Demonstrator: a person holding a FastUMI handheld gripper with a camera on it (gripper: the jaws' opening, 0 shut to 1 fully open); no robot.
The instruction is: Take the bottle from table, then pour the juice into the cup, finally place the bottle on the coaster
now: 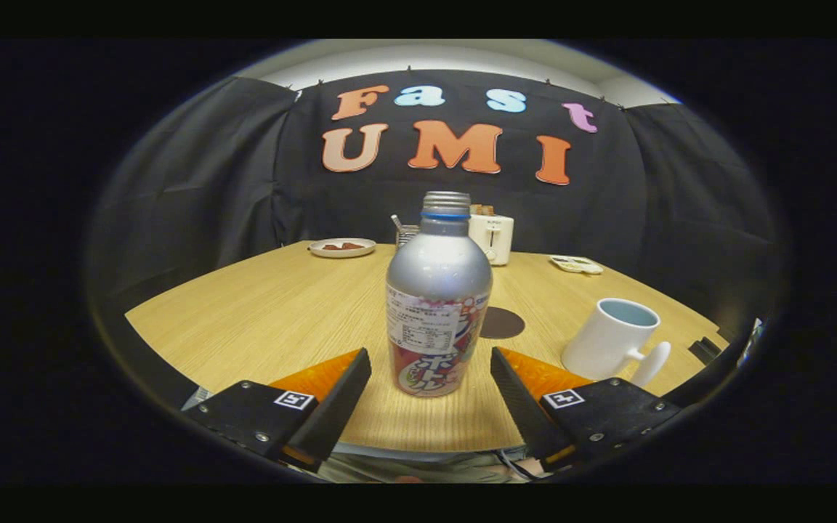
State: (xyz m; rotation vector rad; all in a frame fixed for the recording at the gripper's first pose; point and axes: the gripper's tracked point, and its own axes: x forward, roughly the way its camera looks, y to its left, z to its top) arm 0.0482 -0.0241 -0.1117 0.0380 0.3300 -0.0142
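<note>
Flanking upright bottle: spread fingers.

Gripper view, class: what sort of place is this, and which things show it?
Probably a staged kitchen-table booth: a wooden table against a black cloth wall, laid with a toaster, a white cup and a juice bottle between the open gripper fingers.

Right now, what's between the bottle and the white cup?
Bare wooden table; the dark coaster lies just behind that gap. The open gripper has the bottle between its fingers, beside the cup.
</note>
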